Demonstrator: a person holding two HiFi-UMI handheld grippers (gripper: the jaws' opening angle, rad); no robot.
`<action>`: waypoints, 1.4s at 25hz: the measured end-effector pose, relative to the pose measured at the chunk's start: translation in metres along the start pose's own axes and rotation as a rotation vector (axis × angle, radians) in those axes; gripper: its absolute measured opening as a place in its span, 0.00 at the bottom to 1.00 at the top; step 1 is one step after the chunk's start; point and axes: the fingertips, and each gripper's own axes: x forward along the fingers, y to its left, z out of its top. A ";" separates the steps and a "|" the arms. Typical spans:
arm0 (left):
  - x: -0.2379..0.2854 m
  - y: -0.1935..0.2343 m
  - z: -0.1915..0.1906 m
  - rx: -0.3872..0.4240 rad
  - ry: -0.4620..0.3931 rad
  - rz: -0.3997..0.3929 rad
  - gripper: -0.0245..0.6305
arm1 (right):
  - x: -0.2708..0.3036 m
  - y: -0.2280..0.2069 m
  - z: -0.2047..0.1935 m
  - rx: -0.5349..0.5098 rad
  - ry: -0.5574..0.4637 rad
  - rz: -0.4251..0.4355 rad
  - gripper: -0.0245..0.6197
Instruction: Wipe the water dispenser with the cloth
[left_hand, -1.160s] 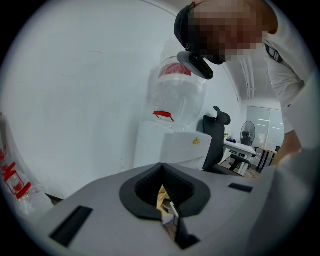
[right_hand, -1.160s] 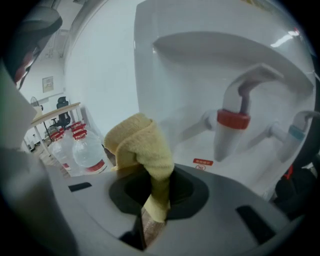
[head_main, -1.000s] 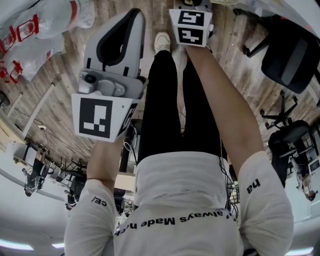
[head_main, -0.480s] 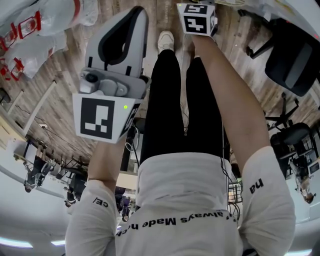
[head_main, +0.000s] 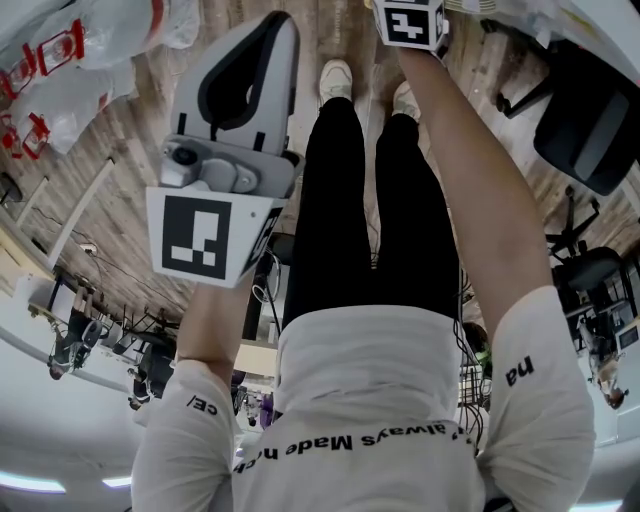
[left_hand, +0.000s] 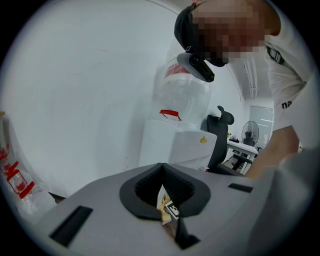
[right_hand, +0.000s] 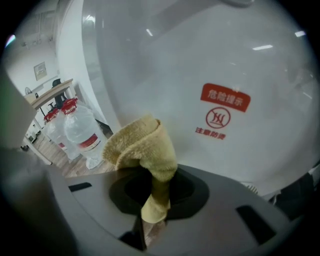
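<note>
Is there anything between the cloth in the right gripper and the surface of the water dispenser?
Nothing visible does. The right gripper clamps the cloth, and the white wall of the water dispenser stands directly ahead, unobstructed.

This is an office with a water corner. The floor (head_main: 120, 170) is wood-look plank and the walls (left_hand: 75, 100) are plain white. Black swivel chairs (head_main: 590, 110) on wheeled star bases stand at the right edge of the head view. The left gripper view shows another such chair (left_hand: 219, 135) beside a white desk (left_hand: 245, 148), with a standing fan (left_hand: 250, 133) behind it. A white water dispenser (right_hand: 200, 65) bears a red warning label (right_hand: 225, 107). Spare large water bottles (right_hand: 80, 131) stand on the floor nearby.
</note>
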 end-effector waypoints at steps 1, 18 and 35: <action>0.001 -0.001 0.000 0.001 0.001 0.000 0.07 | 0.000 0.000 -0.001 -0.001 0.000 0.004 0.14; -0.007 -0.045 0.030 0.029 -0.042 -0.018 0.07 | -0.093 -0.035 -0.035 0.011 -0.085 0.000 0.14; -0.037 -0.112 0.085 0.044 -0.080 -0.039 0.07 | -0.272 -0.092 0.020 -0.040 -0.281 0.017 0.14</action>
